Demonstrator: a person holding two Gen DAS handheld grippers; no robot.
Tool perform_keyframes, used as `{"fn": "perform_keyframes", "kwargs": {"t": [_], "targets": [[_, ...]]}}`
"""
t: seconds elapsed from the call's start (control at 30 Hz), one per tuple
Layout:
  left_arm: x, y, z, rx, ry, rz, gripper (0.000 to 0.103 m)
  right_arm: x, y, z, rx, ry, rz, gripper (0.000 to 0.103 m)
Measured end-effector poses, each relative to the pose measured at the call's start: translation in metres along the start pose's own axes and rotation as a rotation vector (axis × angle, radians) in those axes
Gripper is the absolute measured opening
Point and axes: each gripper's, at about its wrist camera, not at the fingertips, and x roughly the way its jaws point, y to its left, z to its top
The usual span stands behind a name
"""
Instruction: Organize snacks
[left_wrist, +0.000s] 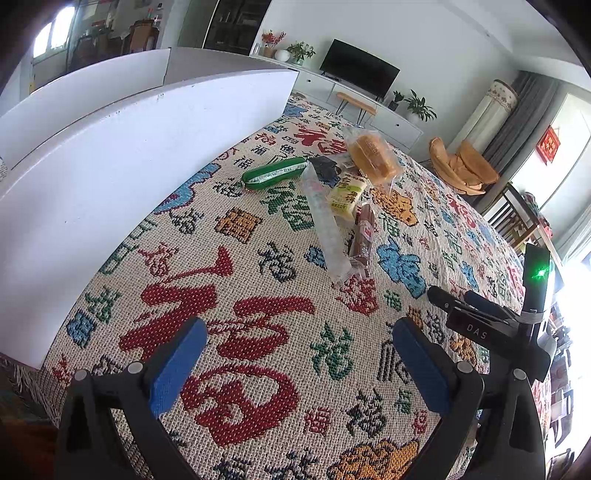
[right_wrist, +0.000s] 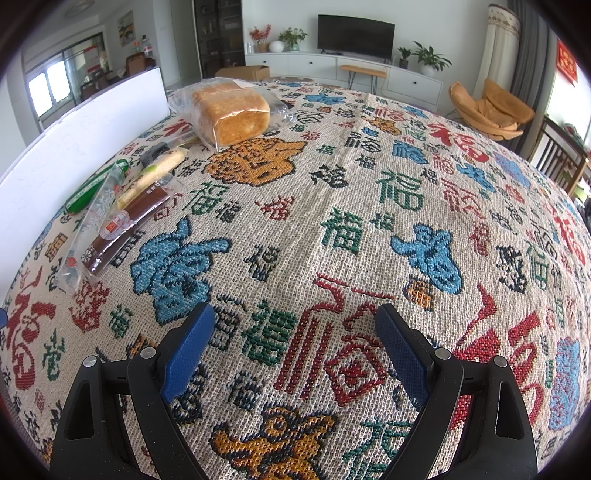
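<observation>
Snacks lie in a loose pile on the patterned cloth: a bagged bread loaf (left_wrist: 372, 155) (right_wrist: 231, 110), a green sausage-shaped pack (left_wrist: 275, 173) (right_wrist: 88, 194), a long clear packet (left_wrist: 325, 225) (right_wrist: 90, 225), a yellow-green pack (left_wrist: 347, 197) (right_wrist: 153, 177), a brown sausage stick (left_wrist: 364, 236) (right_wrist: 127, 225) and a small dark packet (left_wrist: 325, 166) (right_wrist: 155, 152). My left gripper (left_wrist: 299, 328) hovers open over the cloth, well short of the pile. My right gripper (right_wrist: 295, 314) is open too, empty, with the pile off to its far left.
A white box (left_wrist: 110, 177) (right_wrist: 74, 147) with raised flaps stands along the left side of the table. The right gripper's black body (left_wrist: 495, 325) shows in the left wrist view. Beyond the table are a TV stand (right_wrist: 343, 70), an orange chair (right_wrist: 491, 107) and wooden chairs (right_wrist: 561, 158).
</observation>
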Motion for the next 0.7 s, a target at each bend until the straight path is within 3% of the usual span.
{"fn": "perform_keyframes", "kwargs": {"t": [0.7], "targets": [[-0.0005,-0.0003,0.0003,-0.004,-0.003,0.0,0.1,0.0001,-0.0001,0.0001,0.0,0.0,0.0,0.091]]}}
